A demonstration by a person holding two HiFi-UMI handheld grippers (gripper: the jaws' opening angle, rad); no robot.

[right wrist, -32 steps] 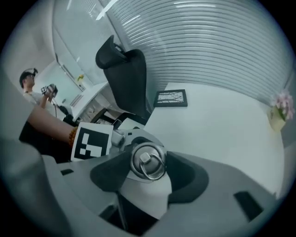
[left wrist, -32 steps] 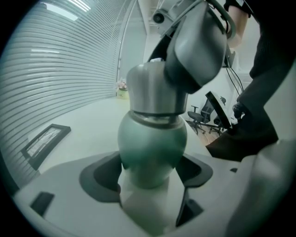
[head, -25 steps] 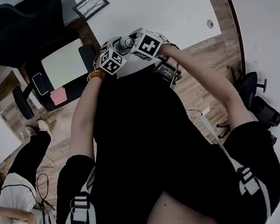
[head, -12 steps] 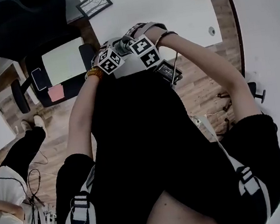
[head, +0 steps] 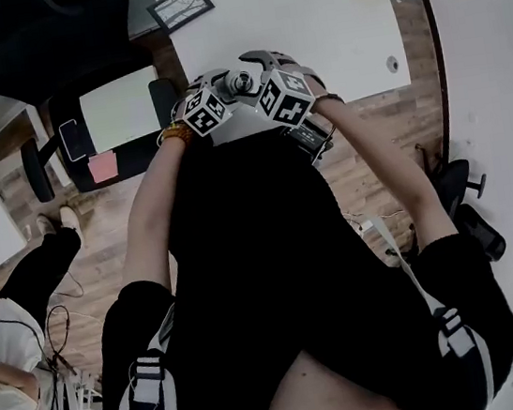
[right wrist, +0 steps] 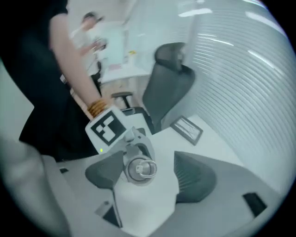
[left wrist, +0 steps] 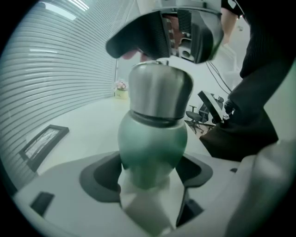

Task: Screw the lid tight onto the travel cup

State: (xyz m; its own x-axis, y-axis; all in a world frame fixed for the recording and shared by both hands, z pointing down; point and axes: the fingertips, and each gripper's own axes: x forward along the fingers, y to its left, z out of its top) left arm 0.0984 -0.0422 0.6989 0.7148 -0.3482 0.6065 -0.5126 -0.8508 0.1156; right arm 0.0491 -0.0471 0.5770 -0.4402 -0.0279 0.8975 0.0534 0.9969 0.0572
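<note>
Travel cup is up in the air by the counter, green body clamped in the left tool. The silver lid sits on top, between the right tool's jaws, which are opening off it. Looks like mid-tightening to me. The next move would be to close on the lid squarely and twist.

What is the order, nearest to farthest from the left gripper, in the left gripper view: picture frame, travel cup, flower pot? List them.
1. Travel cup: centre, gripped by the left gripper itself.
2. Picture frame: lying on the white table, at the left.
3. Flower pot: at the table's far end, just left of the cup's top.
</note>
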